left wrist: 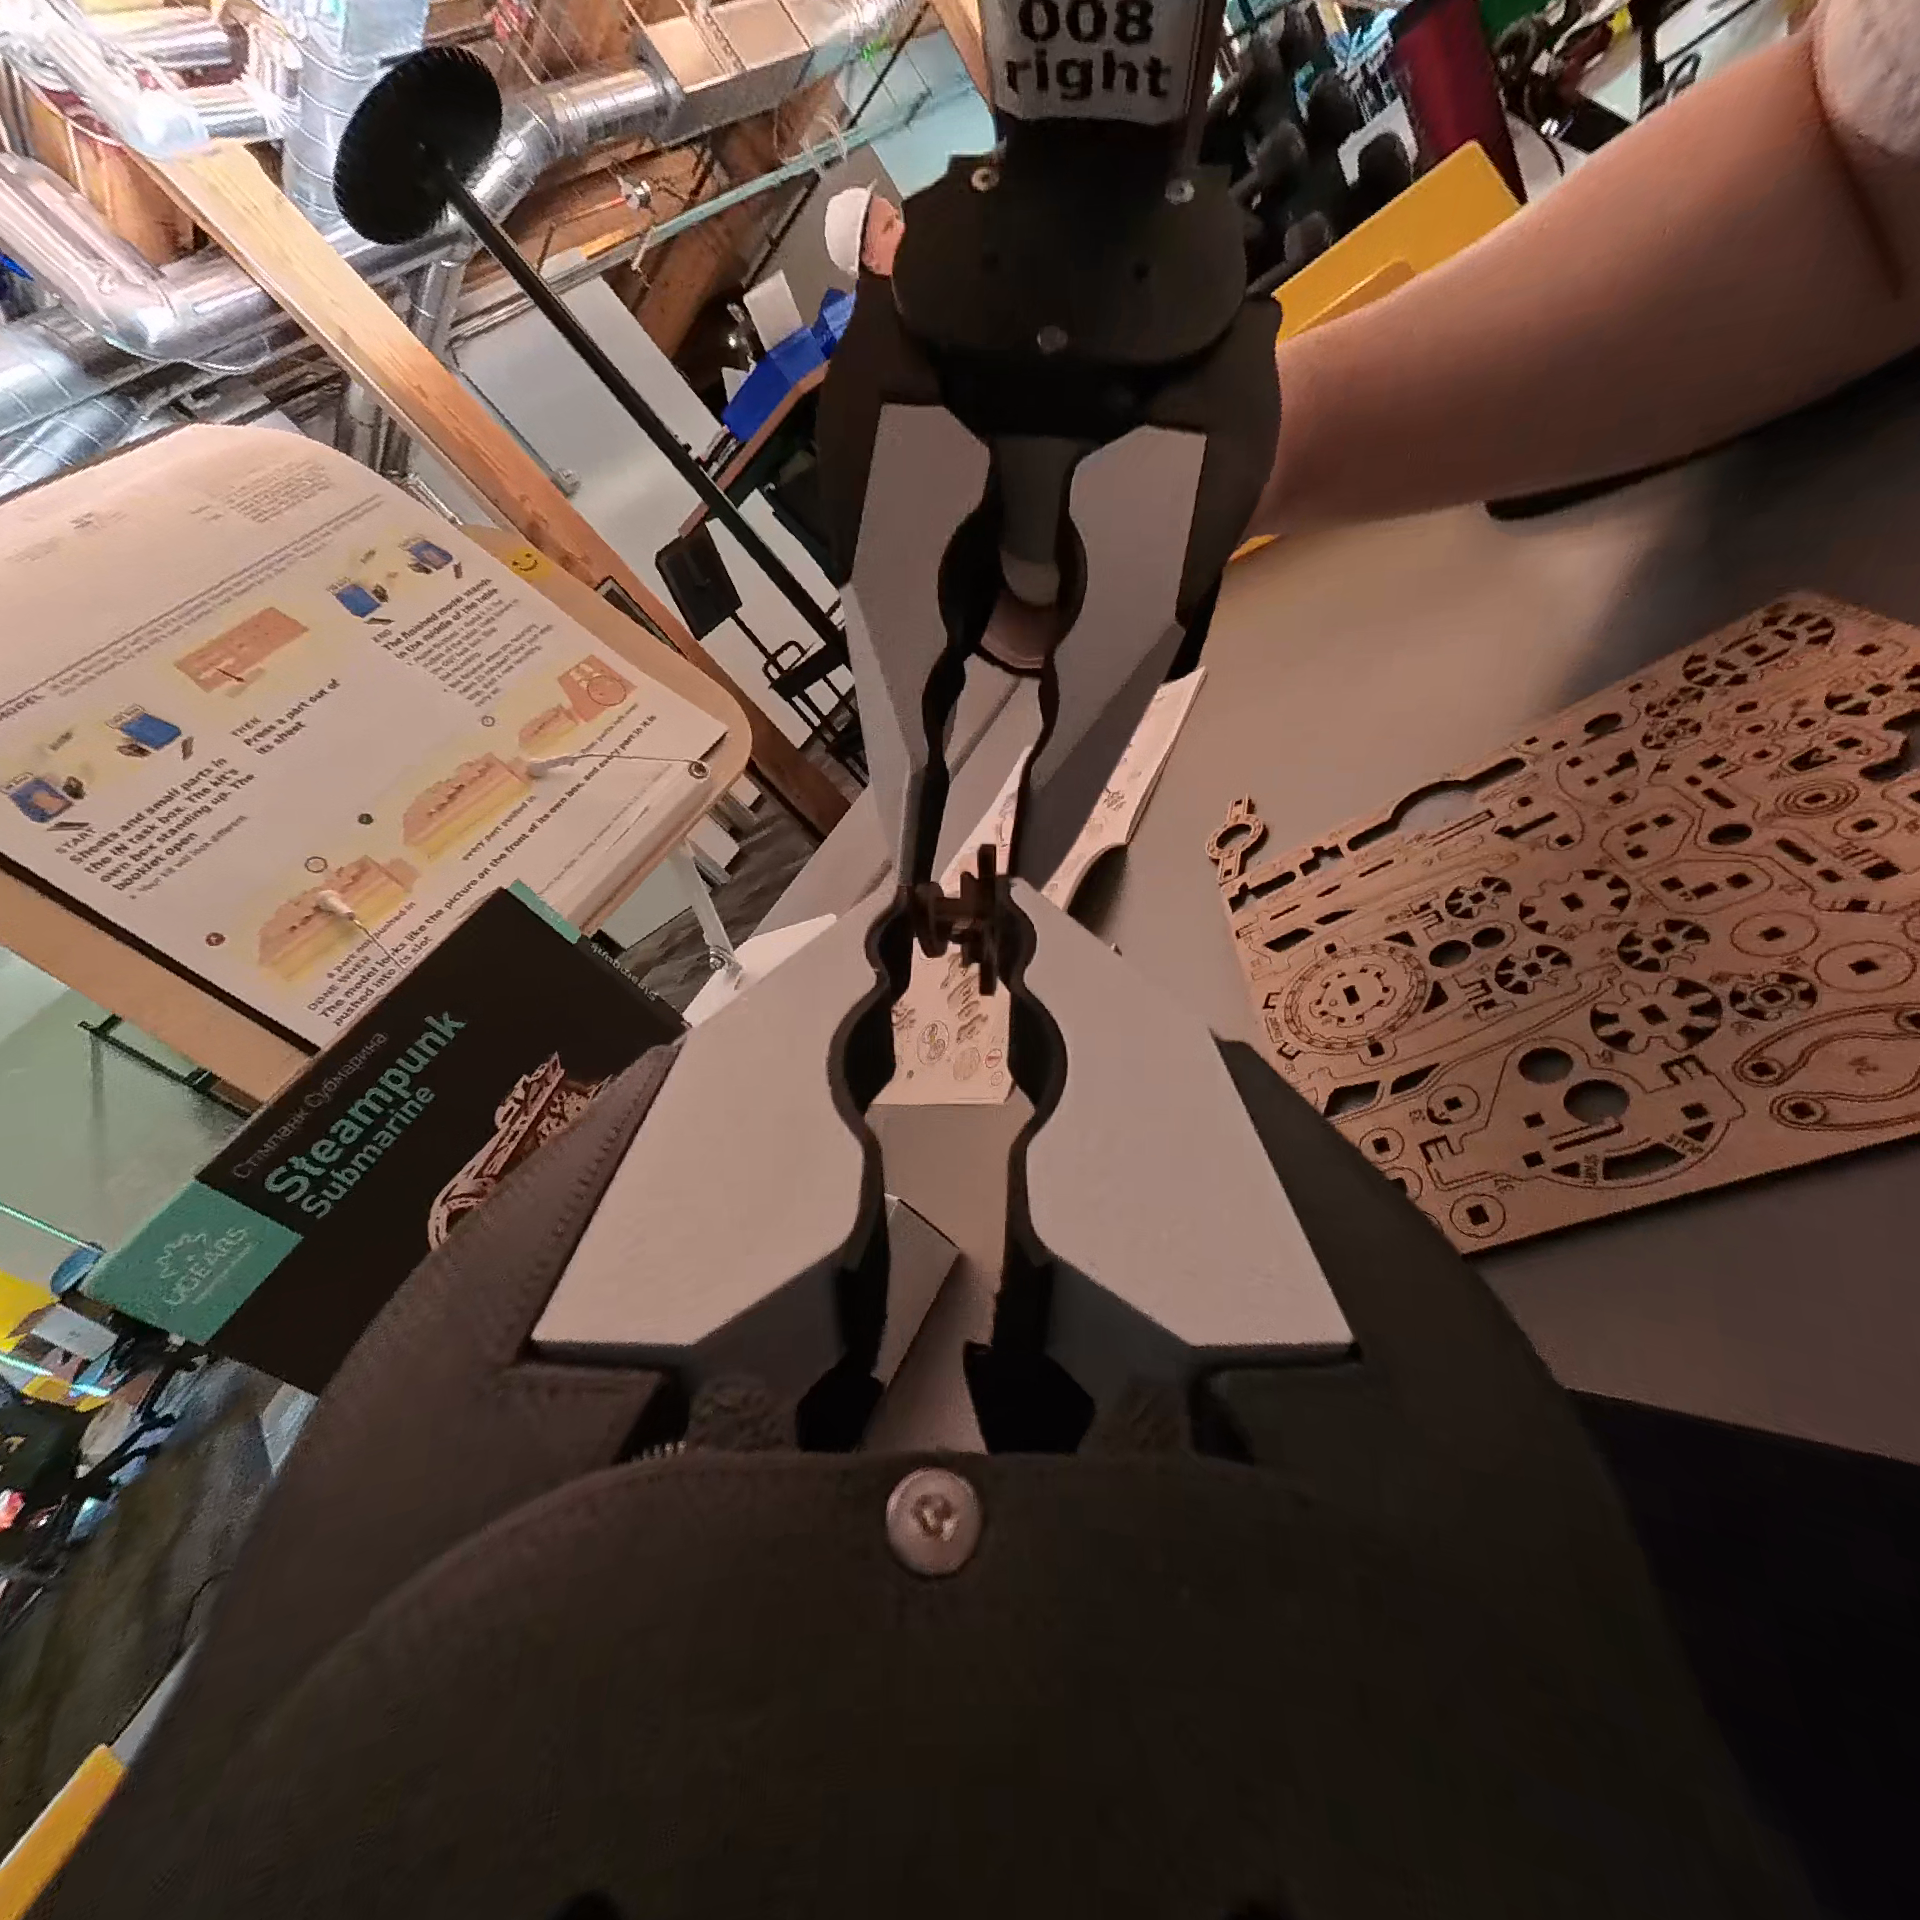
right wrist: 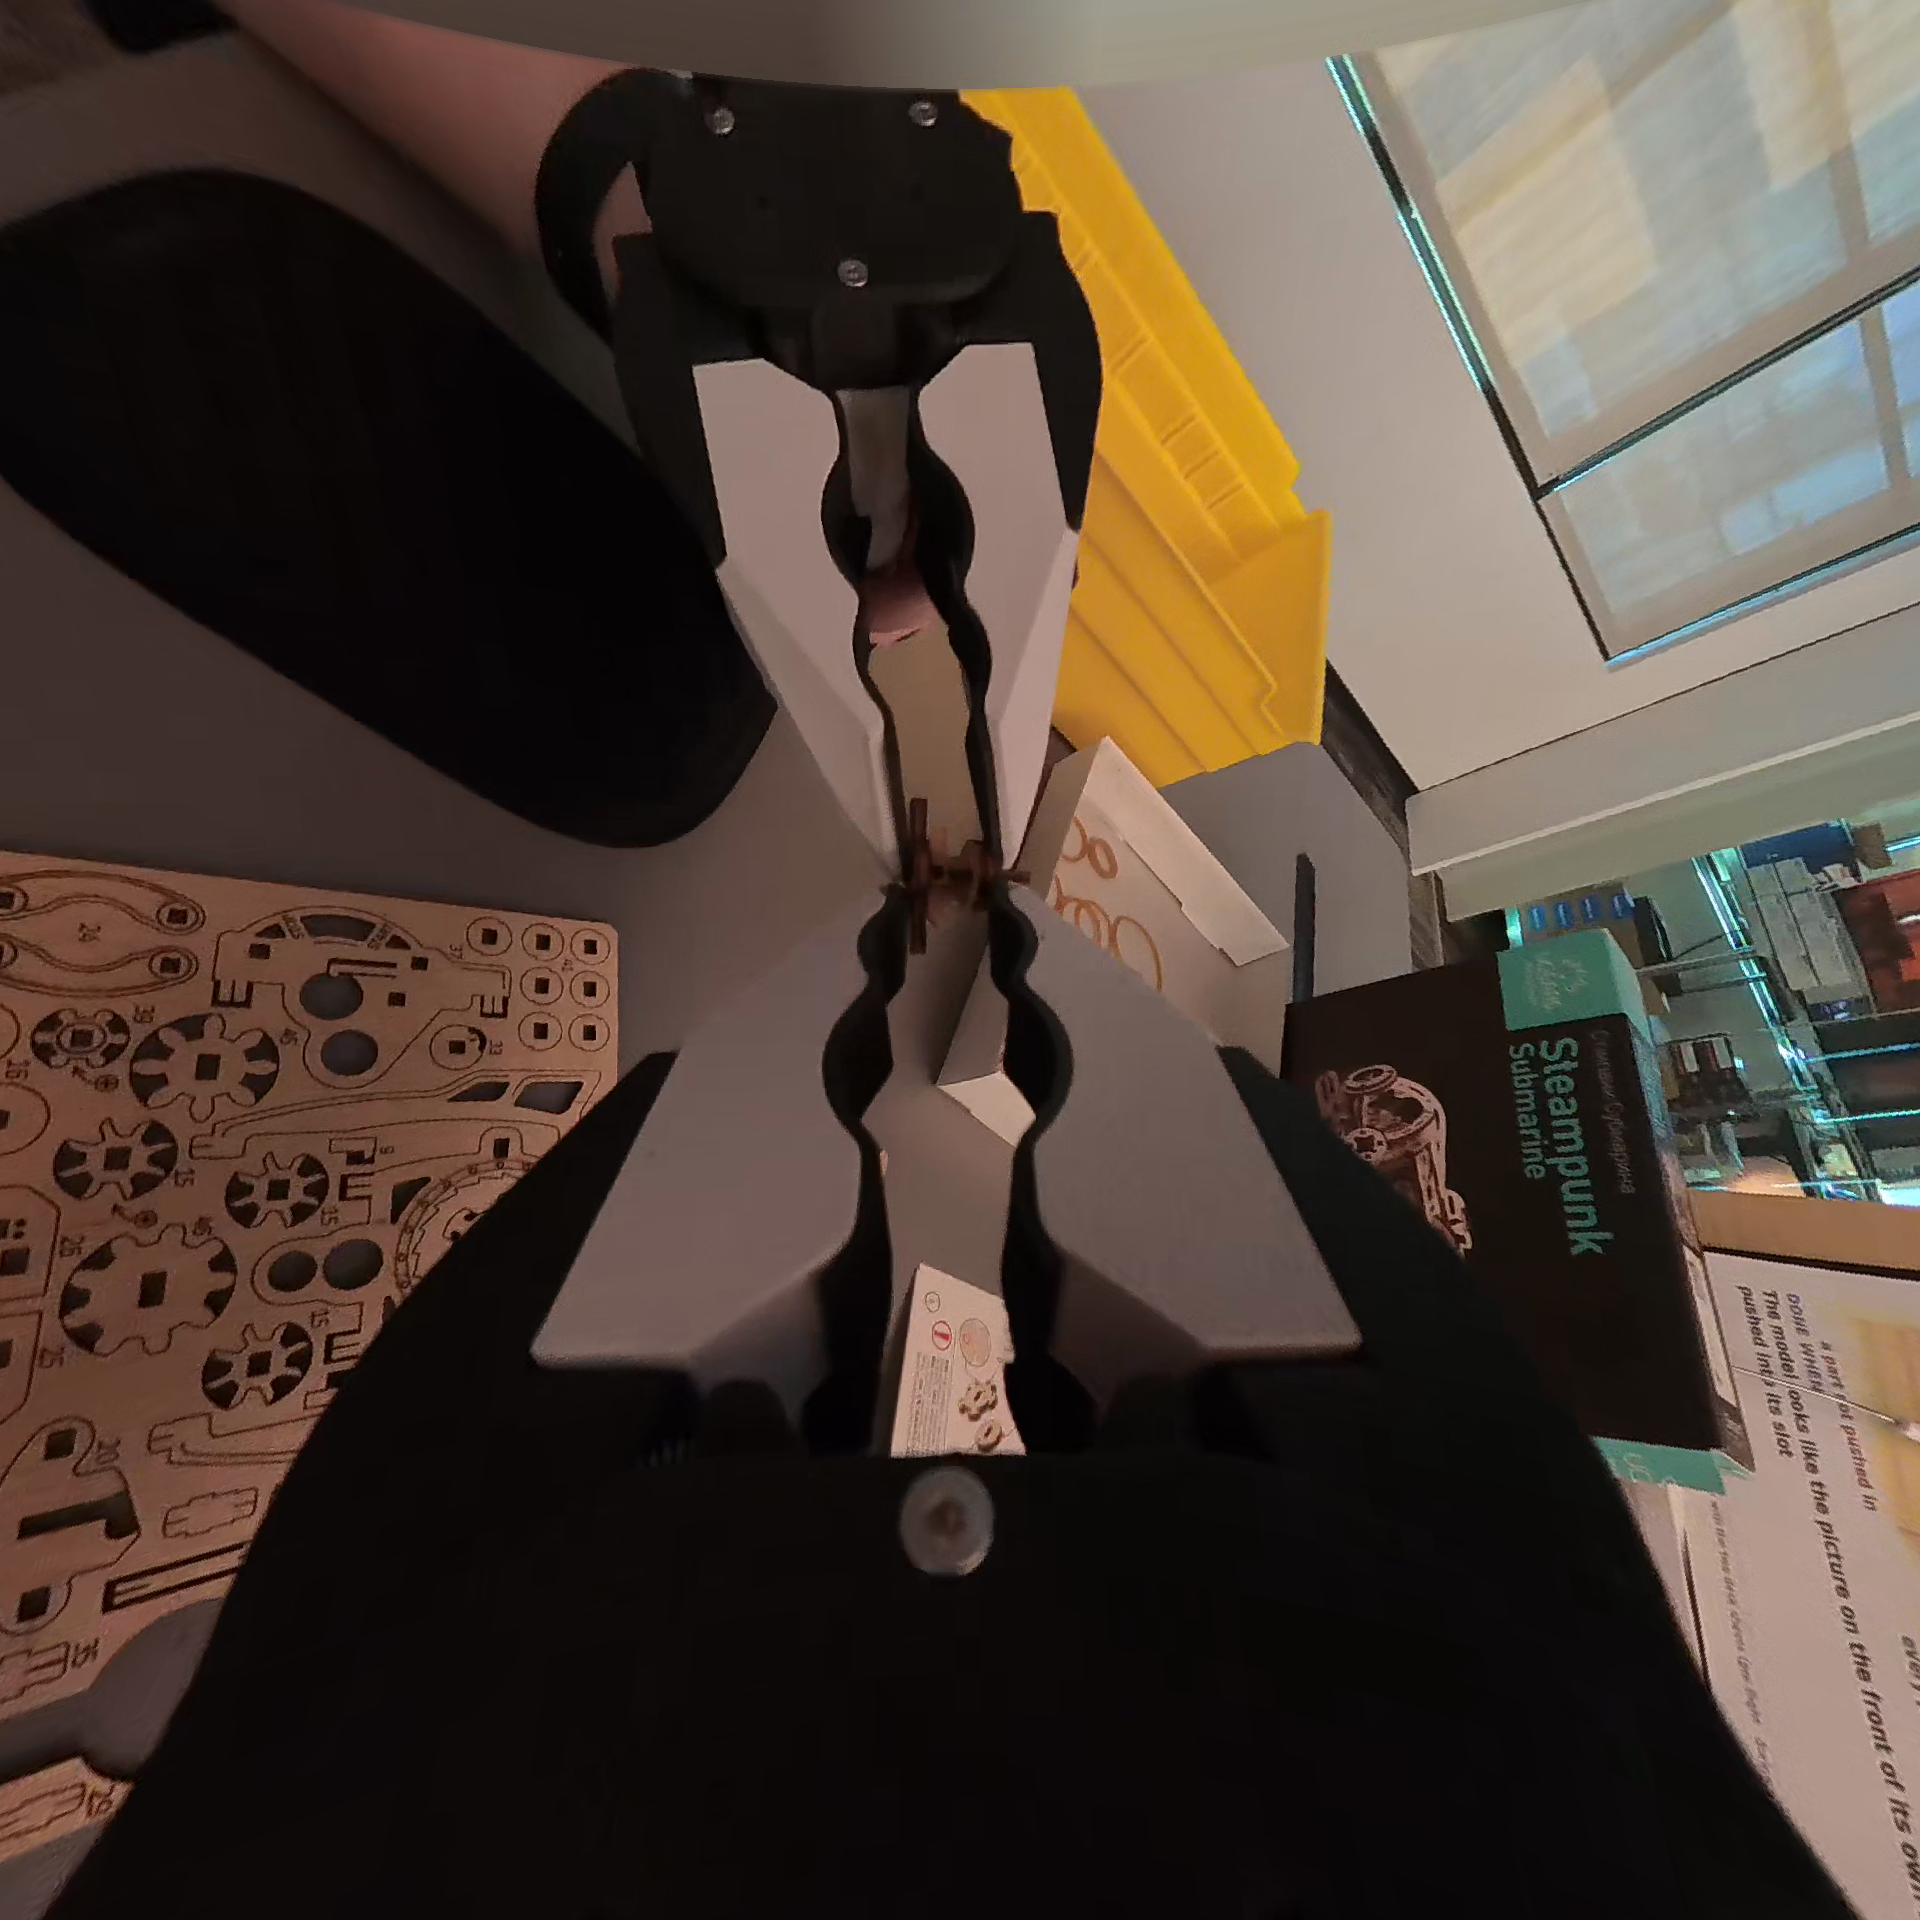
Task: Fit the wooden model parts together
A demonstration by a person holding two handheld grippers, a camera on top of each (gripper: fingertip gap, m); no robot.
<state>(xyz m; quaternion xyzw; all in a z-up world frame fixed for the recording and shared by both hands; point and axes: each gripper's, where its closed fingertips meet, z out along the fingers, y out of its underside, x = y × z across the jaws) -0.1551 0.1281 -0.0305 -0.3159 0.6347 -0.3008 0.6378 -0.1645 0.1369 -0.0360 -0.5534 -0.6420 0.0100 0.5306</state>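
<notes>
Both grippers meet tip to tip above the grey table (left wrist: 1455, 623). My left gripper (left wrist: 958, 920) is shut on a small dark wooden gear-and-axle assembly (left wrist: 977, 914). My right gripper (left wrist: 964, 871) comes down from the top of the left wrist view, shut on the same little assembly. In the right wrist view my right gripper (right wrist: 940, 906) holds the small wooden parts (right wrist: 940, 878) from below, and the left gripper (right wrist: 940, 831) pinches them from above. Whether the pieces are fully seated cannot be told. A laser-cut wooden parts sheet (left wrist: 1610, 935) lies flat on the table and also shows in the right wrist view (right wrist: 260, 1143).
The dark kit box (left wrist: 416, 1122) stands at the table's edge beside a printed instruction sheet (left wrist: 312, 727). A white booklet (left wrist: 956, 1039) lies under the grippers. A yellow bin (right wrist: 1164, 468) and a black pad (right wrist: 312, 499) sit behind. A person's forearm (left wrist: 1558, 260) reaches in. Less than 4 cm separates the two grippers' tips.
</notes>
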